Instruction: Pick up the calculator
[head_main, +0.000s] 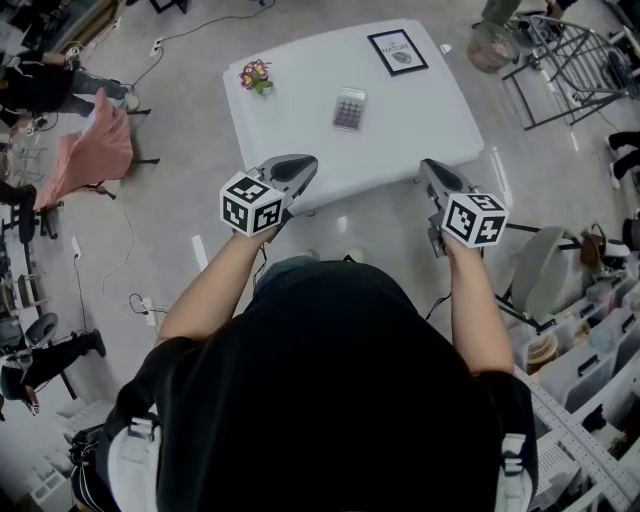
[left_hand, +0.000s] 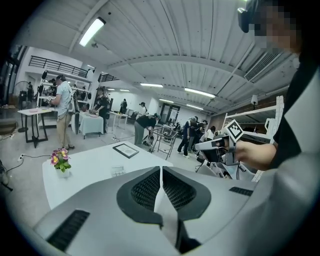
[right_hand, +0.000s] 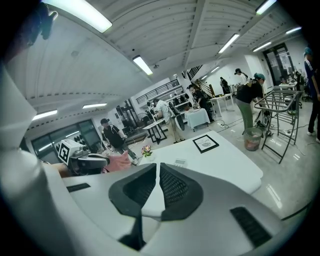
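The calculator (head_main: 349, 108) is a small grey keypad lying flat near the middle of the white table (head_main: 420, 130). It shows small in the left gripper view (left_hand: 118, 171) and in the right gripper view (right_hand: 180, 162). Both grippers hover off the table's near edge, well short of it. My left gripper (head_main: 308, 162) (left_hand: 160, 167) has its jaws together with nothing in them. My right gripper (head_main: 427, 165) (right_hand: 157, 164) is empty, its jaws only a crack apart.
A pot of flowers (head_main: 256, 76) stands at the table's far left and a framed picture (head_main: 397, 52) lies at its far right. A pink-draped chair (head_main: 100, 140) is left of the table, a metal rack (head_main: 570, 60) right, storage bins (head_main: 590, 340) beside me. Several people stand further off.
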